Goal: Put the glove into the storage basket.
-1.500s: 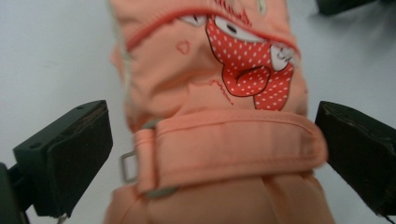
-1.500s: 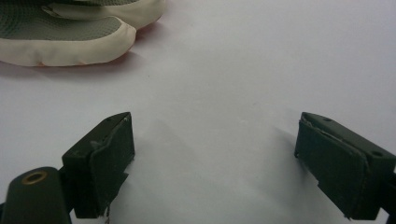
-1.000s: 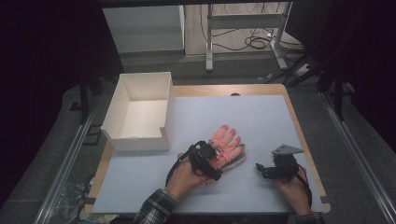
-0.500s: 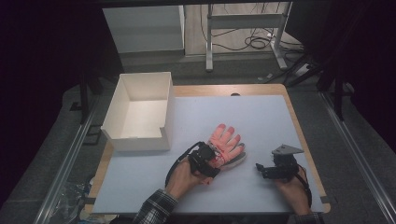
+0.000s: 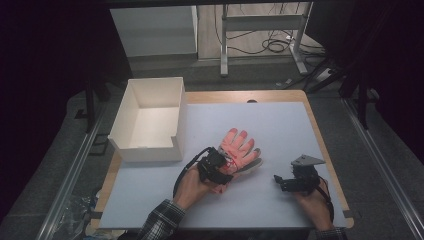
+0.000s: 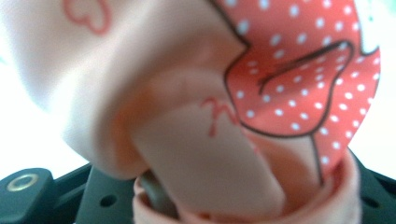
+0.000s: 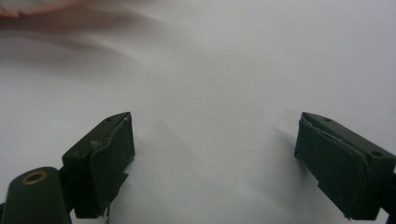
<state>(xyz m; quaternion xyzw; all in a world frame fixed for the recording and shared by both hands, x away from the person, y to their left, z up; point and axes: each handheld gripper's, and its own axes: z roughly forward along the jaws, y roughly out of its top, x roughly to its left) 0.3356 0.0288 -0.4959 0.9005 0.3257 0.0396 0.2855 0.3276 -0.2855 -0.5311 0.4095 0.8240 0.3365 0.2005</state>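
A salmon-pink glove (image 5: 240, 149) lies flat on the white mat, its fingers pointing away from the person. My left gripper (image 5: 220, 173) sits at the glove's cuff. Its jaws have just been closing with the cuff between them, and they are now shut on it. In the left gripper view the glove's fabric (image 6: 187, 93) bunches right up against the camera, showing a red polka-dot patch (image 6: 299, 70) and hiding the jaw tips. My right gripper (image 5: 278, 181) rests on the mat to the right of the glove, apart from it, and is open (image 7: 215, 154) with bare mat between its jaws.
An open white box (image 5: 150, 150) with nothing in it stands at the mat's back left, close to the left hand. The white mat (image 5: 285, 125) covers a wooden table. Table legs and cables lie on the floor beyond the far edge.
The left gripper's jaws have drawn in on the glove's cuff. The glove and the right gripper have stayed where they were.
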